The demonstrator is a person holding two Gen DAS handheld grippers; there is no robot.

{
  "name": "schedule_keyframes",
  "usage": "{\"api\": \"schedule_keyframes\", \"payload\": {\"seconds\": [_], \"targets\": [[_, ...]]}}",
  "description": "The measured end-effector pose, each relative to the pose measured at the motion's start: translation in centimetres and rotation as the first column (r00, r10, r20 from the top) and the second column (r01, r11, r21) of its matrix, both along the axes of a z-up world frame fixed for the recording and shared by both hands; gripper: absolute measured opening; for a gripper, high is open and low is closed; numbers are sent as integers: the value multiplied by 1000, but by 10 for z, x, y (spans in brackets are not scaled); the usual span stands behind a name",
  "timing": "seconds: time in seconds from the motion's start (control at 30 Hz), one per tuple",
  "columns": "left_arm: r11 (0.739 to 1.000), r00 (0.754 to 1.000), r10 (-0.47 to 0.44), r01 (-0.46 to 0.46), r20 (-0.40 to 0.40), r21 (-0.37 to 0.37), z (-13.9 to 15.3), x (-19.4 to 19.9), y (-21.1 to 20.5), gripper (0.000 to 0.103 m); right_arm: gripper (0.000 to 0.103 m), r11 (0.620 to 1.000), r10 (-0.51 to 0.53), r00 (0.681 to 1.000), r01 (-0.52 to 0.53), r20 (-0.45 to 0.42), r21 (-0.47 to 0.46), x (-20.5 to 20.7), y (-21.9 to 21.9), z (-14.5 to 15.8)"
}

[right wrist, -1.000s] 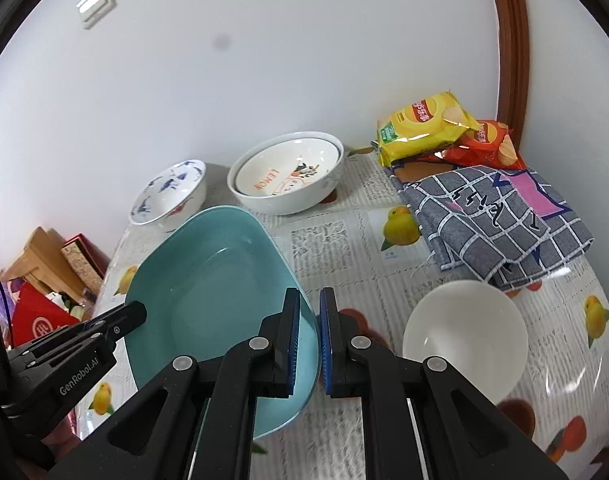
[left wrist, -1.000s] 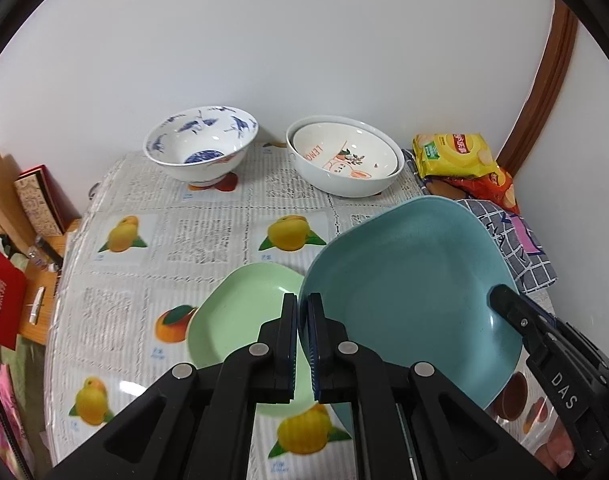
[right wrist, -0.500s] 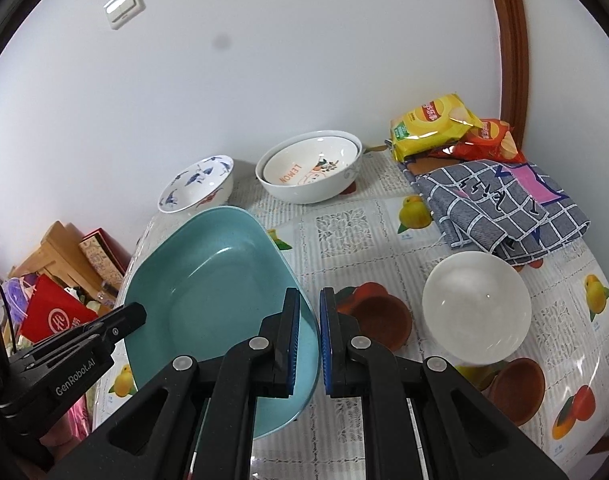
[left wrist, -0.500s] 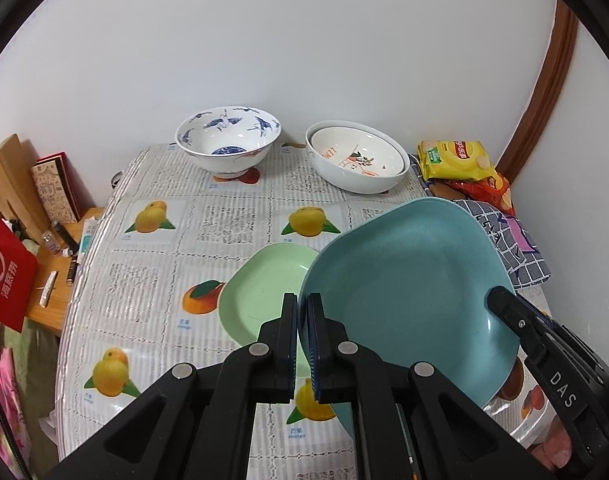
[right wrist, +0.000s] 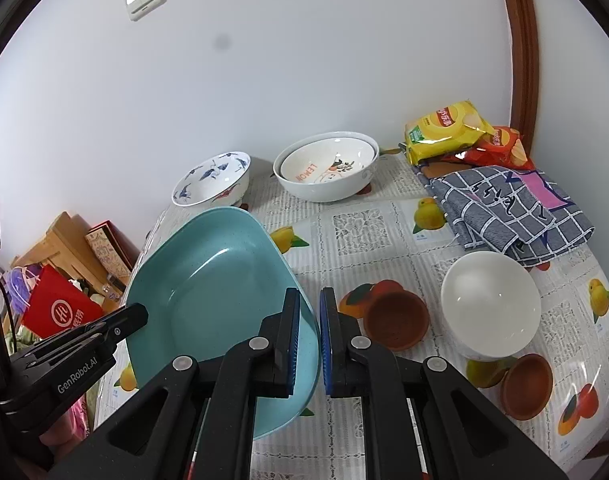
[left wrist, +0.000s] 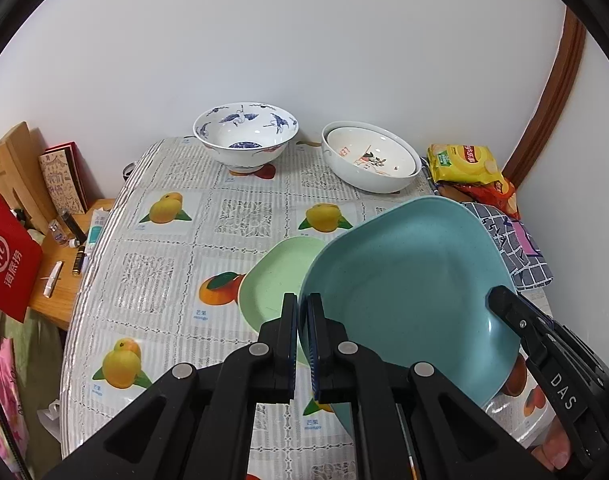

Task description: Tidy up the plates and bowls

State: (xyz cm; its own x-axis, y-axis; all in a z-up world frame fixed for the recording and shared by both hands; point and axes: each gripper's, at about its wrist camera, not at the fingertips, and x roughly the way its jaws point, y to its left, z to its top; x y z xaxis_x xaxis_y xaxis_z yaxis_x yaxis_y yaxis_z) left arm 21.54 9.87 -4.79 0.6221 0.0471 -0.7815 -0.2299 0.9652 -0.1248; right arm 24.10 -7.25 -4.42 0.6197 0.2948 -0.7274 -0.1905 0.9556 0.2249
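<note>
A teal square plate [left wrist: 408,280] is held above the table, tilted. My left gripper [left wrist: 302,312] is shut on its left rim. My right gripper [right wrist: 309,308] grips its right rim; the plate [right wrist: 220,280] sits between its fingers with a slight gap on the right side. A light green plate [left wrist: 276,276] lies on the table under the teal one. At the back stand a blue-patterned bowl [left wrist: 246,136] and two nested white bowls [left wrist: 370,160]. A white bowl [right wrist: 490,304] and two brown bowls [right wrist: 396,320] [right wrist: 528,386] sit at the right.
Snack bags [right wrist: 448,128] and a folded checked cloth [right wrist: 508,208] lie at the back right. A low wooden side table with a red bag [left wrist: 8,252] and small items stands left of the table. The wall is close behind.
Both grippers rose and drew back with the teal plate, so more of the table shows. The right gripper's fingers stand a little wider apart than before.
</note>
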Motion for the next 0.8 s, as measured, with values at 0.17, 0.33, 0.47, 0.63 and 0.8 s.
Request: {"api": "schedule_keyframes", "payload": {"seconds": [0.17,0.33,0.47,0.63,0.8], "targets": [[1000,1000,5,-5,-5,-2,-1,0,4,5,10,1000,8,1000,-8,-10,13,2,2,-3],[1000,1000,8,-8,-3,-1,0,-1,5,5,10,1000,15,1000,-14,-18,27,4,3,-4],[1000,1000,14,-14,0,-4,2,0,8,5,10,999,24,1000,-23,-15,24,7,6,-2],[1000,1000,21,-21,4,-6,4,2,13,5,10,999,30,999,-30,-13,27,11,10,-1],[1000,1000,28,-28,8,-12,6,6,18,5,10,999,36,999,-36,-10,20,16,16,-1]]}}
